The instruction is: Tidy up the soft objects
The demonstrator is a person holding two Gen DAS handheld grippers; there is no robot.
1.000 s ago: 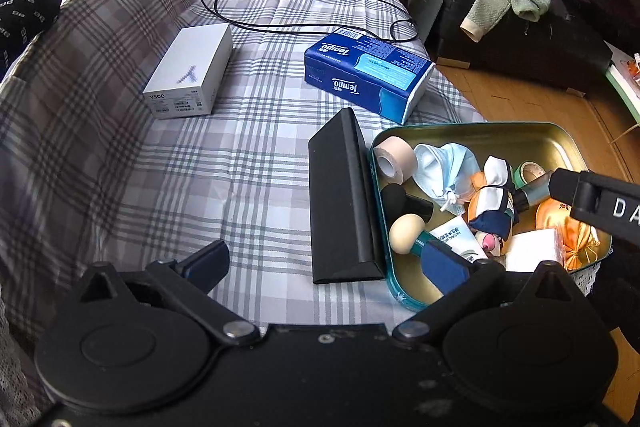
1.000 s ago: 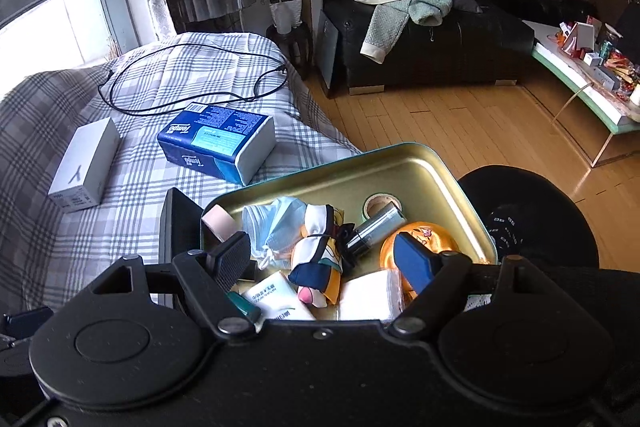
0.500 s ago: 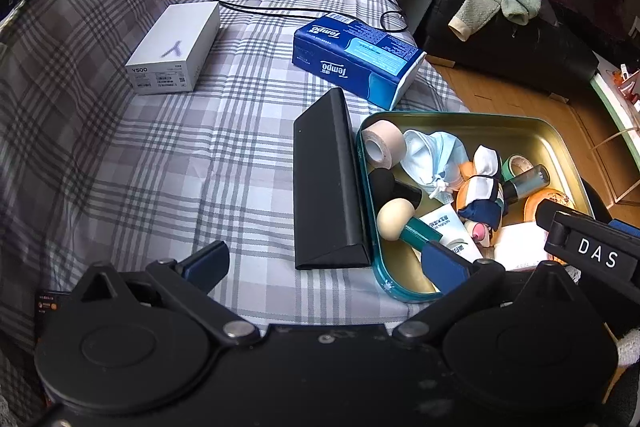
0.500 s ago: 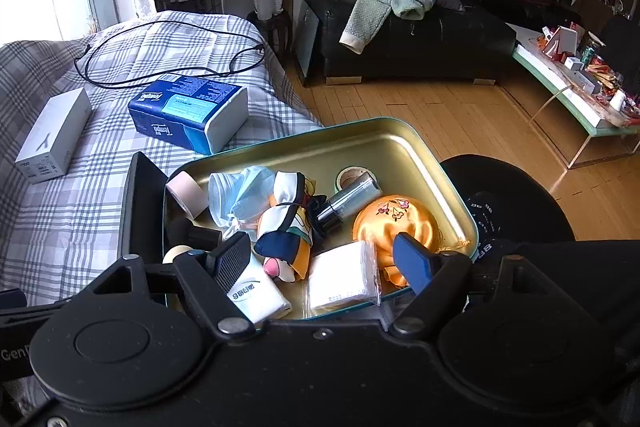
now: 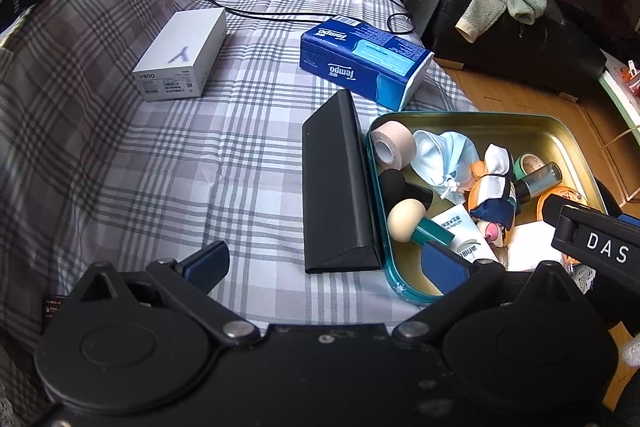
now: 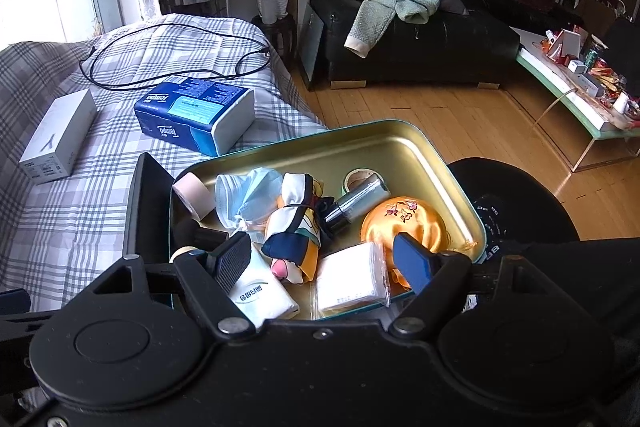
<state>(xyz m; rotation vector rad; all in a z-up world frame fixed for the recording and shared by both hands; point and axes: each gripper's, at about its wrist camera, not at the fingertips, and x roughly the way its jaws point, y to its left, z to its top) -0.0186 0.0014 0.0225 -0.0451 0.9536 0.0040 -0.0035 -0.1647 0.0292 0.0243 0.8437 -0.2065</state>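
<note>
Left gripper (image 5: 324,265) hangs wide open and empty over the plaid cloth (image 5: 160,163), left of the tin (image 6: 400,143). Right gripper (image 6: 324,261), jaws spread wide and gripping nothing, hovers above the tin, where a crumpled blue mask (image 6: 248,195), knotted scarf (image 6: 296,227), white tissue pack (image 6: 352,279) and orange pouch (image 6: 404,219) lie jumbled.
</note>
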